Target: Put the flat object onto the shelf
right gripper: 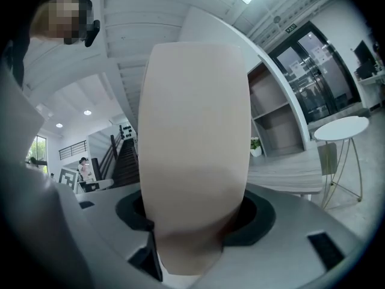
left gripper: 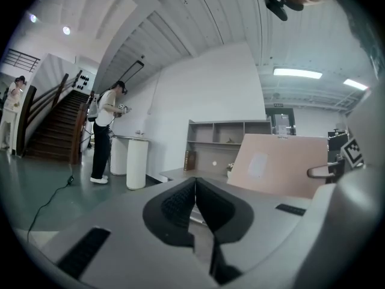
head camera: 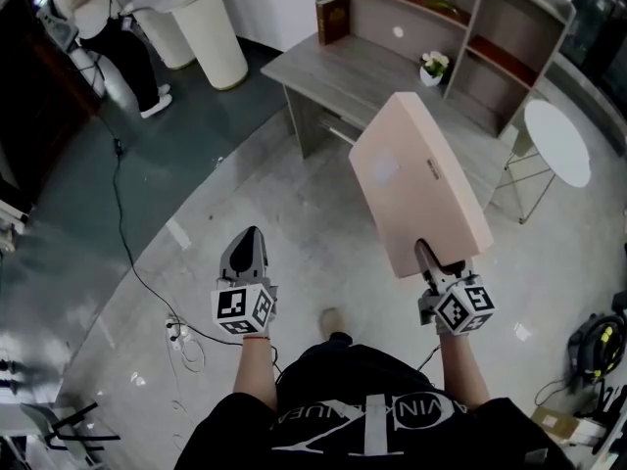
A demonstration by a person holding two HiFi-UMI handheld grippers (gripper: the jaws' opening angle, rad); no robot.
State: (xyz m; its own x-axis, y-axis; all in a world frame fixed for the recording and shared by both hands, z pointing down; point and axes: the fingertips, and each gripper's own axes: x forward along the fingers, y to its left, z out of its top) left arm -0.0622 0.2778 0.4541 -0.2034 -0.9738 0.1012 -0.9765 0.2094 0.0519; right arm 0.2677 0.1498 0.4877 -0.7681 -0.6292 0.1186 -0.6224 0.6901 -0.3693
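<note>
Much open floor [head camera: 294, 233] surrounds the board [head camera: 416, 179] clamped in right gripper [head camera: 427, 260].

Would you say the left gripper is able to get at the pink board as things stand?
Probably yes: the left gripper, empty with jaws together, hangs beside the pink board that the right gripper clamps, nothing between them; its jaws must open first.

shelf [head camera: 477, 23] bays: open | obstacles: plant pot [head camera: 432, 68], book [head camera: 333, 18] | desk [head camera: 333, 74] front: bare
</note>
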